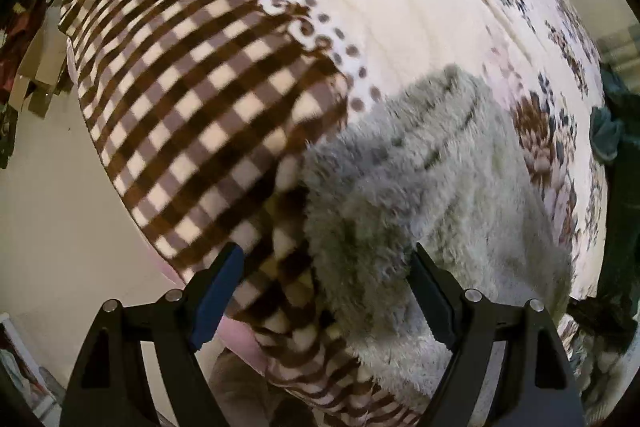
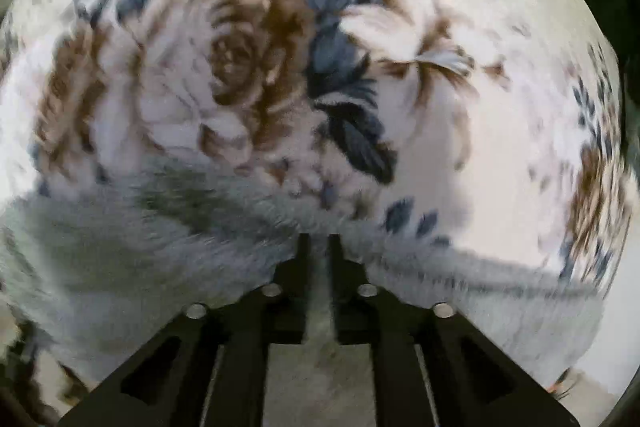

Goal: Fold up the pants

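Observation:
The pants (image 1: 432, 195) are fluffy pale grey fleece, lying bunched on a blanket-covered bed. In the left wrist view my left gripper (image 1: 328, 259) is open, its fingers wide apart over the near edge of the pants and the checked part of the blanket, holding nothing. In the right wrist view my right gripper (image 2: 319, 247) is shut on a fold of the grey pants (image 2: 160, 259), which spread left and right of the fingers. The view is blurred by motion.
The blanket (image 1: 400, 27) is cream with brown and blue flowers and a brown checked border (image 1: 180, 99); it also shows in the right wrist view (image 2: 440, 147). The bed edge drops to a pale floor (image 1: 60, 207) at left. Dark clothes (image 1: 616, 131) lie at right.

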Available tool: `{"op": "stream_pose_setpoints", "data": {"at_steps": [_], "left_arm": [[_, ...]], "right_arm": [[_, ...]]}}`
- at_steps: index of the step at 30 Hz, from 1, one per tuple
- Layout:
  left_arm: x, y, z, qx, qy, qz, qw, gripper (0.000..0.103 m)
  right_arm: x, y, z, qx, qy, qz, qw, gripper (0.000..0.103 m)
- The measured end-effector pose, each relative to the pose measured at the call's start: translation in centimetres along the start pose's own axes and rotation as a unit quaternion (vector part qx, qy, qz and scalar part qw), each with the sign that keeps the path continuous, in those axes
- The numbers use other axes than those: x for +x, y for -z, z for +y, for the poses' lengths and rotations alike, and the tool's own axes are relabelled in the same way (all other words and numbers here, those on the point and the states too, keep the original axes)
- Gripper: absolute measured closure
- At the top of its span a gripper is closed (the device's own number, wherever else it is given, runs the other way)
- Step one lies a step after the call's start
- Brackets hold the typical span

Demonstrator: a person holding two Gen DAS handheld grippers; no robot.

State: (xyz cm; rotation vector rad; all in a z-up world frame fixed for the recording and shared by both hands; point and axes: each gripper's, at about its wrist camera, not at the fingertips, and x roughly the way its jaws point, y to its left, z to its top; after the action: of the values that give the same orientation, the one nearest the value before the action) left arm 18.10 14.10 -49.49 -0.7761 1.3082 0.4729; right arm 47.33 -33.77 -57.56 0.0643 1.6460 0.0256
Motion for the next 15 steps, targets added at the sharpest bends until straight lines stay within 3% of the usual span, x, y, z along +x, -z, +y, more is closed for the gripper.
{"op": "stream_pose_setpoints", "data": {"at_steps": [1,3,5,8,10,12,13,15], "left_arm": [[0.0,-0.3,0.2,-0.002,0.003,0.001,1.0,0.022],[-0.1,-0.9,0.4,-0.005,0.021,0.002,0.9998,0.022],[-0.2,-1.3,0.2,-0.004,0.034,0.0,0.9994,0.022],[0.3,-2.0,-1.0,0.012,0.065,0.01,0.9977,0.022],[1.2,-2.4,-1.9,0.022,0.09,0.024,0.9954,0.023],[2.1,-2.5,-2.4,0.039,0.103,0.021,0.9937,0.049],[2.3,-2.6,-2.6,0.048,0.104,0.02,0.9932,0.076],[2.2,-2.6,-2.9,0.067,0.105,0.009,0.9922,0.079]], "right_arm": [[-1.2,0.6,-0.2,0.014,-0.019,-0.007,1.0,0.059],[-2.8,2.5,-0.8,0.041,-0.053,-0.003,0.998,0.046],[-3.0,4.7,-1.3,0.065,-0.085,0.015,0.994,0.044],[-1.8,10.6,-0.5,0.131,-0.131,0.065,0.98,0.044],[-0.1,15.1,-1.6,0.2,-0.162,0.106,0.96,0.044],[1.5,19.1,-2.1,0.255,-0.181,0.137,0.94,0.044],[2.3,20.7,-2.2,0.274,-0.191,0.146,0.931,0.044],[3.6,23.3,-3.1,0.307,-0.212,0.152,0.915,0.044]]}}
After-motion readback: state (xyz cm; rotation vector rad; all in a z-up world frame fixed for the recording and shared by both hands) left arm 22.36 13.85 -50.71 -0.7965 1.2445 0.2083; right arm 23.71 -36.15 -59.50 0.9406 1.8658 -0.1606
